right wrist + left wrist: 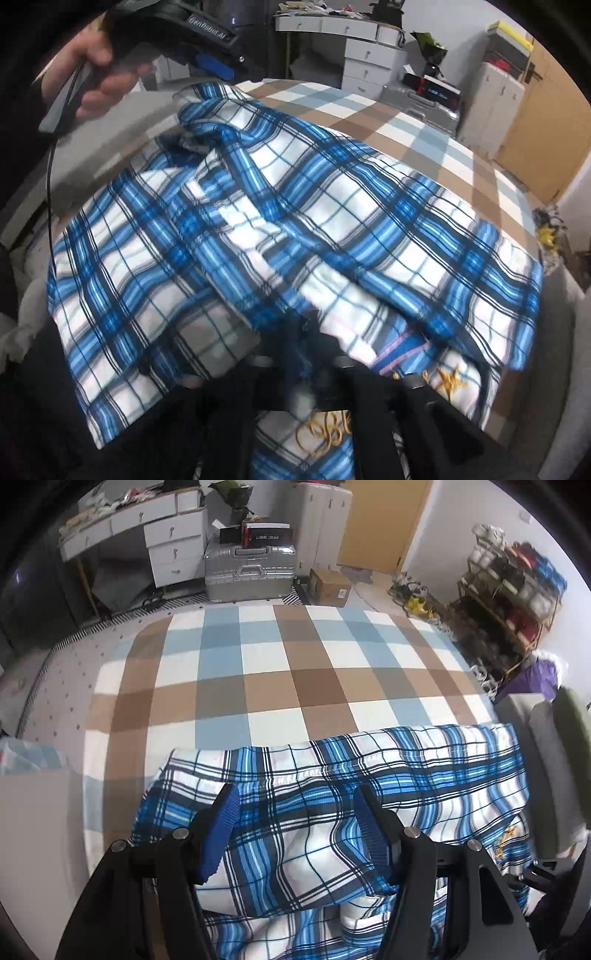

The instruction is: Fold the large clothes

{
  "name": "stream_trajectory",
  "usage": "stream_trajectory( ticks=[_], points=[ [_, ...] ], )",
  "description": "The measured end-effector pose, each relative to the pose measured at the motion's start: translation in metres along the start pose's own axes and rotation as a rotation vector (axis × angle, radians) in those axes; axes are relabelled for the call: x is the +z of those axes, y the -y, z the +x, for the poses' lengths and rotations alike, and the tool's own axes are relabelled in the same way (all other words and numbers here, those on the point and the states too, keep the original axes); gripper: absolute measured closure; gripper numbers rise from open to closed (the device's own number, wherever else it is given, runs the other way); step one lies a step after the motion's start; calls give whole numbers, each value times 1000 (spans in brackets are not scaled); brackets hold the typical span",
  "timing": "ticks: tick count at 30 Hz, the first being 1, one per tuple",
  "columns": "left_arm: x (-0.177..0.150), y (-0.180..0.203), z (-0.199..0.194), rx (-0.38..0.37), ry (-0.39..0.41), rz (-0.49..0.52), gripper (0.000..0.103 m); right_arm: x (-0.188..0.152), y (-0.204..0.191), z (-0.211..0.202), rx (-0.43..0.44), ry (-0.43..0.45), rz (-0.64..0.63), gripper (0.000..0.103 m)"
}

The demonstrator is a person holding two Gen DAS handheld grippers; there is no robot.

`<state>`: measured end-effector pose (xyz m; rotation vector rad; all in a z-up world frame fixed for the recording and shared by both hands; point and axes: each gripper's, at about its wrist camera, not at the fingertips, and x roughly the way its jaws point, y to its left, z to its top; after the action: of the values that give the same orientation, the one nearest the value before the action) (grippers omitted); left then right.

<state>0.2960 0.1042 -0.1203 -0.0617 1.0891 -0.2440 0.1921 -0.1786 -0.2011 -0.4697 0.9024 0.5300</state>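
Note:
A blue, white and black plaid garment [332, 805] lies on the near part of a bed with a brown, blue and white checked cover [258, 672]. My left gripper [295, 812] is open just above the garment, its blue pads [221, 830] spread wide with nothing between them. In the right wrist view the same garment [295, 229] lies rumpled, with gold embroidery [321, 435] near the bottom. My right gripper [317, 369] is buried under the cloth; its fingers are hidden. The left gripper [210, 62] and a hand show at the upper left.
Beyond the bed stand a silver suitcase [251, 572], a white drawer desk [166, 542], a cardboard box [328, 587] and a wooden door [384, 520]. A shoe rack [509, 598] stands at right. A grey chair edge [554, 760] is close at right.

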Motion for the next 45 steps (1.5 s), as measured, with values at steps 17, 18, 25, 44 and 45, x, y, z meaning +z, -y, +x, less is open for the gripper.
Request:
stream_trajectory(
  ticks=[17,18,25,44,45],
  points=[
    [-7,-5,1,-10,-49,-56,44,24,-53,18,-92,77,-179,102],
    [-5,-2,2,-9,-51,-40,44,24,-51,7,-77,102,-165,102],
    [-13,-1,20,-67,-128,-40,44,11,-28,-40,27,85,-63,101],
    [-34,-15,2,-109,-28,3,42,60,86,-45,130,212,328,27],
    [-29,-13,10,-110,-48,4,42,67,100,-26,31,181,372,27]
  ],
)
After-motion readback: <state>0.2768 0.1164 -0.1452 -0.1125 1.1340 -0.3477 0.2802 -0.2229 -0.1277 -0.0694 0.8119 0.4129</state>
